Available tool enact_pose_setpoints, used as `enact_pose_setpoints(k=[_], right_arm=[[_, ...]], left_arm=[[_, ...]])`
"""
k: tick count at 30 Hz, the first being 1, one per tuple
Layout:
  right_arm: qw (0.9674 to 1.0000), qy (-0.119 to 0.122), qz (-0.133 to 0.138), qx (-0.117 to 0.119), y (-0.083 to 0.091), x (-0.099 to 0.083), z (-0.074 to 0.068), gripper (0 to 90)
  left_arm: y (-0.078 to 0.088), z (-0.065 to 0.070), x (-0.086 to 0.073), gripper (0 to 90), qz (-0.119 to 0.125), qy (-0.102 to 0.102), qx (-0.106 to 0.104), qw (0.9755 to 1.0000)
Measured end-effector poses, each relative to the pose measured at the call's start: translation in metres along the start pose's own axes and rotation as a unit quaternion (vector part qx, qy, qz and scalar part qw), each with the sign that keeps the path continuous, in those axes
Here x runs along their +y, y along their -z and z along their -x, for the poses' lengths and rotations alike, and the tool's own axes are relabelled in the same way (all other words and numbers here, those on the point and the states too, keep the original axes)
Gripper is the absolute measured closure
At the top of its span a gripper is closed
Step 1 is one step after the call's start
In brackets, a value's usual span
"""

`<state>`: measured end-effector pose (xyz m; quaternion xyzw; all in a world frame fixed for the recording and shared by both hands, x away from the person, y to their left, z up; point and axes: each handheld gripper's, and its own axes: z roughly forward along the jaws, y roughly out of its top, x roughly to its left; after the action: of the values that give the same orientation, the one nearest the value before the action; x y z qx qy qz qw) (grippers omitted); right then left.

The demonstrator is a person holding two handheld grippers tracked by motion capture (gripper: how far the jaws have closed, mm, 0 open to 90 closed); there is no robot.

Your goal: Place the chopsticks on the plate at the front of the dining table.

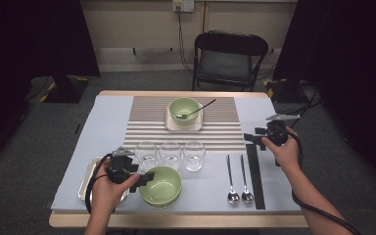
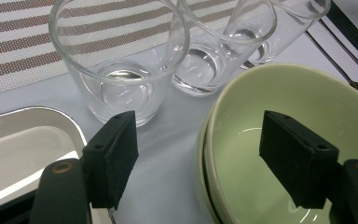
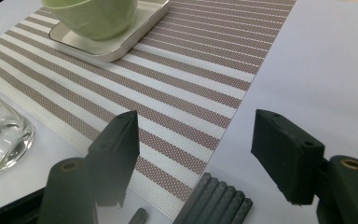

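My left gripper (image 1: 144, 180) (image 2: 200, 158) is open at the near left, held by a hand. Its jaws straddle the left rim of a stack of green bowls (image 1: 164, 188) (image 2: 284, 102), one jaw over the cloth and the other over the bowl's hollow, with neither pad pressing on it. My right gripper (image 1: 253, 138) (image 3: 196, 154) is open with nothing between its jaws. It hovers at the right edge of the striped placemat (image 1: 147, 117) (image 3: 191, 93), above the far end of a dark bundle of thin rods (image 1: 254, 174) (image 3: 214, 203).
Three empty glasses (image 1: 170, 153) (image 2: 121, 60) stand in a row behind the bowls. A metal tray (image 1: 89, 176) (image 2: 23, 140) lies at the near left. Two spoons (image 1: 231, 181) lie at the near right. A green bowl (image 1: 184, 108) (image 3: 93, 16) holding a spoon sits on a square plate (image 3: 121, 44).
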<state>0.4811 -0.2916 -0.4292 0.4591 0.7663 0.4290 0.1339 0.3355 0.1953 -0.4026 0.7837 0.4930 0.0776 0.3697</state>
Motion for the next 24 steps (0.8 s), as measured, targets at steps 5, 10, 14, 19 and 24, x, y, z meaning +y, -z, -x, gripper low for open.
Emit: enact_pose_setpoints(k=[5, 10, 14, 19, 24], right_arm=[[1.0000, -0.002, -0.001, 0.000, 0.000, -0.004, 0.002, 31.3], [1.0000, -0.004, -0.003, -0.002, 0.000, -0.007, 0.002, 31.2], [1.0000, -0.002, -0.004, -0.004, 0.000, -0.009, 0.004, 31.0], [1.0000, -0.007, -0.002, -0.004, 0.001, -0.012, 0.006, 31.0], [0.9999, -0.008, -0.005, -0.011, 0.001, -0.017, 0.009, 31.0]], left_arm=[[0.000, -0.003, -0.001, 27.9, -0.001, 0.004, 0.004, 1.0000], [0.000, -0.002, 0.000, 27.8, 0.001, 0.004, 0.003, 1.0000], [0.000, -0.003, 0.000, 27.9, 0.002, 0.006, 0.003, 1.0000], [0.001, -0.004, 0.000, 27.9, 0.001, 0.005, 0.005, 1.0000], [0.002, -0.004, 0.000, 27.9, 0.002, 0.004, 0.005, 1.0000]])
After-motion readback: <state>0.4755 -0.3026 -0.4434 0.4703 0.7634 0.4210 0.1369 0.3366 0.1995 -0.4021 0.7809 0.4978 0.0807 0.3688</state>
